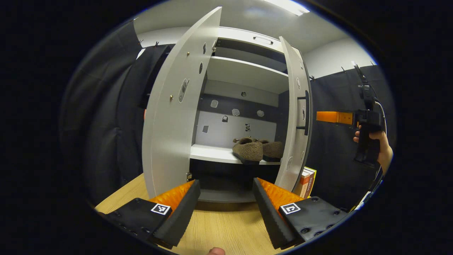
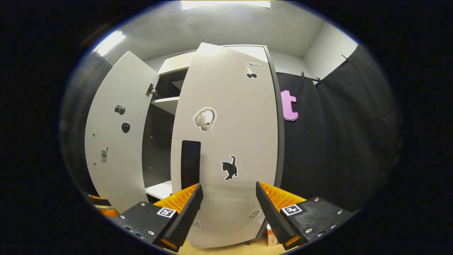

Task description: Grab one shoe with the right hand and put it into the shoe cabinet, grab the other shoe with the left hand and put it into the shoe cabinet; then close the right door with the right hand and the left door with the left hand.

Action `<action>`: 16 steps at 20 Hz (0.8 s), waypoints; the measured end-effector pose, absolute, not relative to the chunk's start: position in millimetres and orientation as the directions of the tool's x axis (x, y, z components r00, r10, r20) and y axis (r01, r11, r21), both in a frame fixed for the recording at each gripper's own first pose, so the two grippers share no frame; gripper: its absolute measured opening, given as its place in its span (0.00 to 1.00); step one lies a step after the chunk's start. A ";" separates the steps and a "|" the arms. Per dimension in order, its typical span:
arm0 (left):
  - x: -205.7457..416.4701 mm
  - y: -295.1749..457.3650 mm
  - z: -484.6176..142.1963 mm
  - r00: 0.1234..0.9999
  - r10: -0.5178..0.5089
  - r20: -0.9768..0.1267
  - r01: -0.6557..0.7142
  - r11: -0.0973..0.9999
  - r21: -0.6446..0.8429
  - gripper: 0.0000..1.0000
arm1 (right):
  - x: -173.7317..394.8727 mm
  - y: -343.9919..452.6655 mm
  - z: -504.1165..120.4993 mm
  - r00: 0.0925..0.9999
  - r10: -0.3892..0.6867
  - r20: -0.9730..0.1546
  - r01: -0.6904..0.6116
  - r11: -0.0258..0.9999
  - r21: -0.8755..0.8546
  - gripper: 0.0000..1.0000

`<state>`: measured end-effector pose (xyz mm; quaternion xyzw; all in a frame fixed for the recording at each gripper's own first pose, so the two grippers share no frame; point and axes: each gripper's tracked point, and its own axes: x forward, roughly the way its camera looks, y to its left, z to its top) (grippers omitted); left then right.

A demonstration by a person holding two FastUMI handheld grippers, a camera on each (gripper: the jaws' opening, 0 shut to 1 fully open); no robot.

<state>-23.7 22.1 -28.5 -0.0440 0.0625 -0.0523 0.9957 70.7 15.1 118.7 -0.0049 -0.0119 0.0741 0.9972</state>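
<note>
Left gripper view, left to right:
- Left door (image 1: 170, 117), one, swung open, at 10 o'clock; stickers on its inner face.
- Shoe cabinet (image 1: 244, 74), one, standing on a wooden table (image 1: 226, 226); shelves visible inside.
- Left gripper (image 1: 226, 209), one, at 6 o'clock, fingers spread apart with nothing between them, held over the table in front of the cabinet.
- Shoes (image 1: 256, 148), two, brown and fuzzy, side by side on a white shelf (image 1: 208, 154) inside the cabinet, at centre.
- Right door (image 1: 295, 120), one, open, seen nearly edge-on at 2 o'clock.
- Books (image 1: 307, 182), upright just beside the cabinet at 4 o'clock; number unclear.
- Right gripper (image 1: 331, 117), one, at 3 o'clock, held by a hand (image 1: 380, 148), beyond the right door.

Right gripper view, left to right:
- Left door (image 2: 113, 134), open, at 9 o'clock.
- Right door (image 2: 230, 141), outer face at centre, one dark handle (image 2: 190, 164).
- Right gripper (image 2: 229, 209), at 6 o'clock, fingers parted, empty, close before the door; contact cannot be told.
</note>
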 end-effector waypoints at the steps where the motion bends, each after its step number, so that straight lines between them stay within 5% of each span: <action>1: -24.2 24.4 -28.7 0.987 -0.106 -0.121 0.095 0.991 -0.094 0.97 | 74.1 19.3 116.6 0.988 0.153 0.019 -0.153 0.988 -0.011 0.92; 16: -26.6 32.7 -24.5 0.988 -0.103 -0.114 0.095 0.993 -0.074 0.96 | 124.5 50.1 104.2 0.992 0.124 -0.001 -0.123 0.990 -0.072 0.92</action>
